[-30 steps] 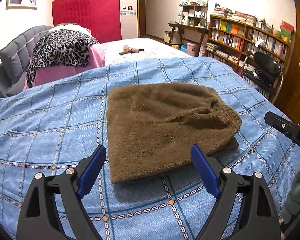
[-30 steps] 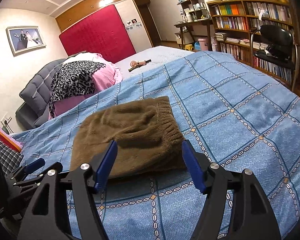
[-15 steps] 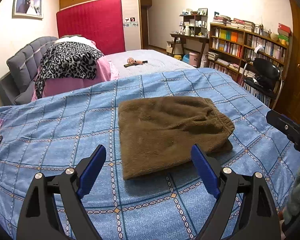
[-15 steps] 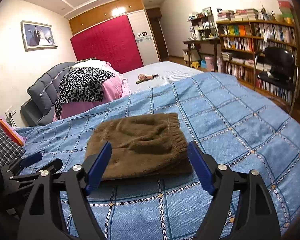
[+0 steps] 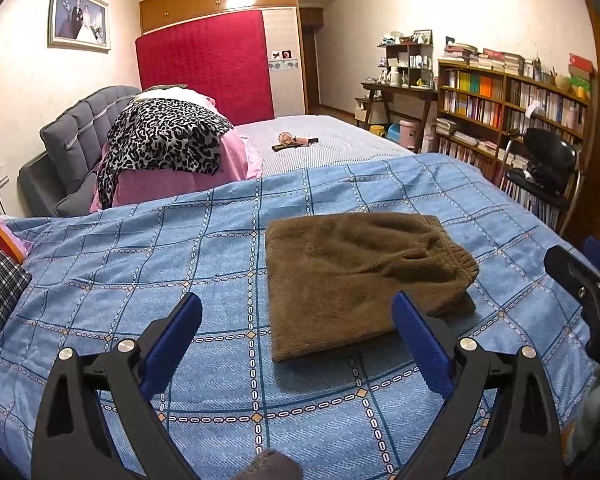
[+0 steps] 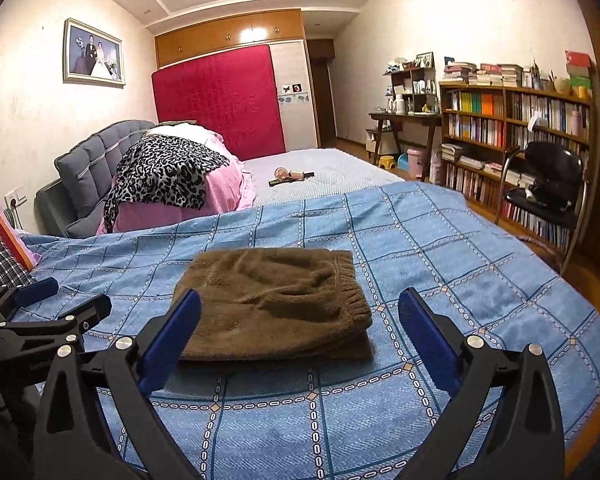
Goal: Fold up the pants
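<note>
Both grippers have drawn back from the bed since the earlier frames, so the folded bundle sits farther from each camera and more of the room shows. Left wrist view: the left gripper [image 5: 296, 344] has its blue-padded jaws spread wide with nothing between them, held above the blue checked bedspread [image 5: 100, 264]. The brown fleece pants [image 5: 360, 276] lie folded into a compact rectangle on that bedspread, ahead and slightly right of the jaws, with the elastic waistband at the right end; neither finger touches them. Part of the right gripper [image 5: 584, 280] enters at the right edge, clear of the garment. A leopard-print cloth over pink bedding [image 5: 164, 148] rests against the grey tufted headboard [image 5: 76, 136] beyond, well apart from the pants. Right wrist view: the right gripper [image 6: 300, 336] is likewise spread wide and holds nothing. The folded pants [image 6: 272, 304] lie flat on the bedspread [image 6: 460, 272], just ahead of the fingers and left of centre, waistband toward the right. The left gripper [image 6: 40, 312] appears at the left edge, near but not touching the fabric. A wooden bookshelf of books [image 6: 512, 120] lines the right wall.
</note>
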Demonstrator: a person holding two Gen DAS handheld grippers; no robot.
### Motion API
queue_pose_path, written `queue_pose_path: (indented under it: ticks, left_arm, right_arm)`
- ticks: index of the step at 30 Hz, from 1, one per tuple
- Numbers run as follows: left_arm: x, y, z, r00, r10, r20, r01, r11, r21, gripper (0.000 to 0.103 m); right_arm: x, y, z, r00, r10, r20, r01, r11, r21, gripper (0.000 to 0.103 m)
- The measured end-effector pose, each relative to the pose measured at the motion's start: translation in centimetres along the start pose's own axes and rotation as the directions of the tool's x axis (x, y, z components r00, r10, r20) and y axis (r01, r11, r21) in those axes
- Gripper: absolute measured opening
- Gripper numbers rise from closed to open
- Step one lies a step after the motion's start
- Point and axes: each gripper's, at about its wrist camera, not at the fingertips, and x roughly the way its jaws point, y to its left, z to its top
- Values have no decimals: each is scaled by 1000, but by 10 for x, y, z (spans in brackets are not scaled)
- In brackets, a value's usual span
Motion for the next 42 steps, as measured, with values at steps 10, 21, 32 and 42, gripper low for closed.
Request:
queue_pose_path:
  ticks: [10,21,32,42]
  left_arm:
    - [-12,5,-2,1000,-4,6,4,1000,-25,95]
    - [-19,8,-4,1000,-9,16,9,1000,-28,95]
    - [-14,4,-9,1000,-4,-3,4,1000,-19,95]
    - [-8,-1,-12,1000,-1,-20,2,1000,8,95]
  right_arm:
    - [-12,5,-1,1000,2,14,-2,1000,-3,100]
    - [-11,18,-1,1000,-4,13,4,998,-56,100]
    - [9,16,-9,998,-33,-56,30,998,-53,100]
    - [9,19,-11,996,-46,-71,41,997,-70,100]
